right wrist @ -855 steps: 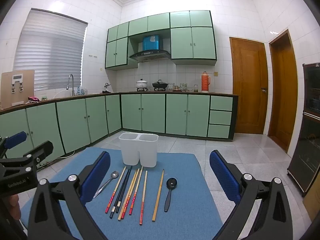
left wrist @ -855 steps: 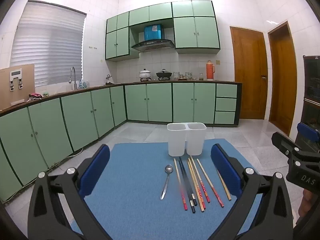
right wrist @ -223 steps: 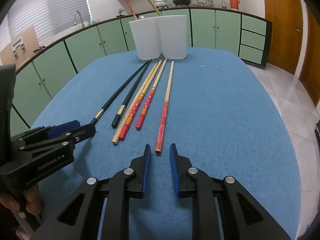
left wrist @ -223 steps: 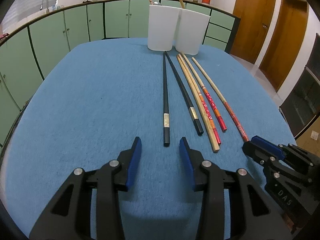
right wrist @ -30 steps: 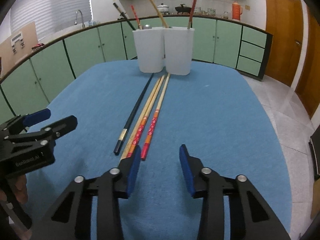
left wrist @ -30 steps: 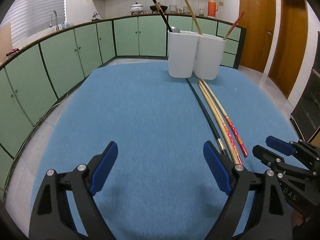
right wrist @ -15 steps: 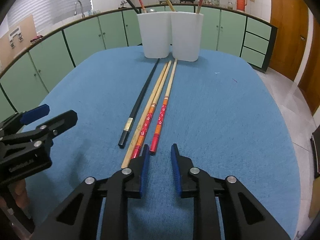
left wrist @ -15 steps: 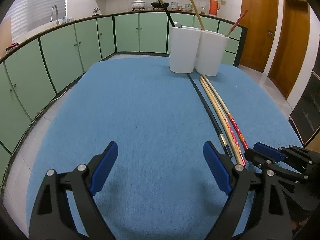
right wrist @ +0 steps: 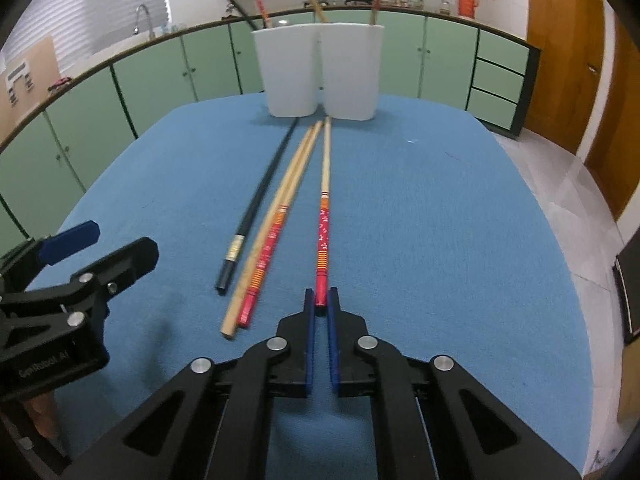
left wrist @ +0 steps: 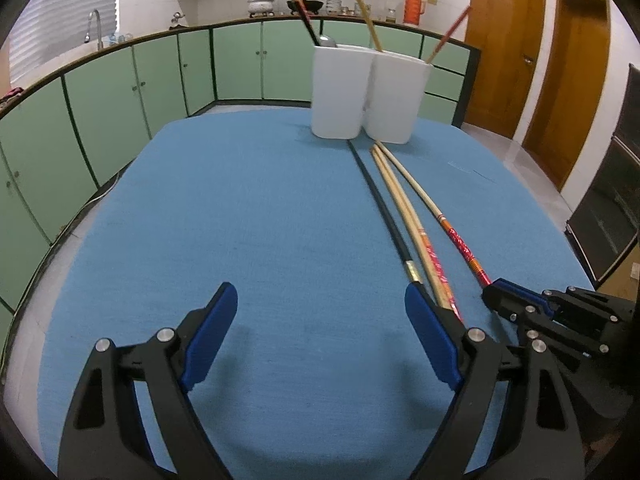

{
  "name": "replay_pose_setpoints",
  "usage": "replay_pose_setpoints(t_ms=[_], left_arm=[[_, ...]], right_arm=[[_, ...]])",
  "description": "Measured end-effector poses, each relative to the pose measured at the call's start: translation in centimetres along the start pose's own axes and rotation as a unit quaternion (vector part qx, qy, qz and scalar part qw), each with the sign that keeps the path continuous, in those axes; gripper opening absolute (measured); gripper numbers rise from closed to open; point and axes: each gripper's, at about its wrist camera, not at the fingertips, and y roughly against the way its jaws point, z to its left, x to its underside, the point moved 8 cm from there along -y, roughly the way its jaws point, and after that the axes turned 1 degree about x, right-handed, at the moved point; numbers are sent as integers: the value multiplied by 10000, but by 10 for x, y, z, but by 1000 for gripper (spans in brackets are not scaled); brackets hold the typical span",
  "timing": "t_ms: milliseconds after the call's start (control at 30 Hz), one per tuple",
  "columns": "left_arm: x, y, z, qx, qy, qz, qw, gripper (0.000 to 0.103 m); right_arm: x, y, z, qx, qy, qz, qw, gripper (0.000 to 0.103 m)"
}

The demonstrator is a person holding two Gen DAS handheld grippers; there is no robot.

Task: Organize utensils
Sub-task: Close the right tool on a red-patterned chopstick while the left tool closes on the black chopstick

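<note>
On blue cloth (right wrist: 460, 220), right tongs (right wrist: 321, 300) pinching slim red-ended chopstick (right wrist: 323, 232)

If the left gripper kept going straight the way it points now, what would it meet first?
Most likely the bare blue mat: the open left gripper tilts down toward it with nothing between its fingers. The black chopstick lies just off its right finger, probably missed.

My blue table (right wrist: 440, 220) carries a white twin holder (right wrist: 320, 72). Before it lie a black chopstick (right wrist: 260, 204), two pale ones (right wrist: 280, 216) and a red-ended one (right wrist: 325, 208).
</note>
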Motion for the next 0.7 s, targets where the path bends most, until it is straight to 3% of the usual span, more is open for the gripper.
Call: replay_pose_setpoints(t_ms=[233, 700], left_arm=[[6, -11, -20, 203, -32, 226, 9995, 79], [11, -33, -39, 95, -114, 567, 9983, 70]], right_arm=[[9, 9, -25, 60, -225, -14, 9997, 6], [10, 11, -40, -31, -397, -54, 9992, 6]])
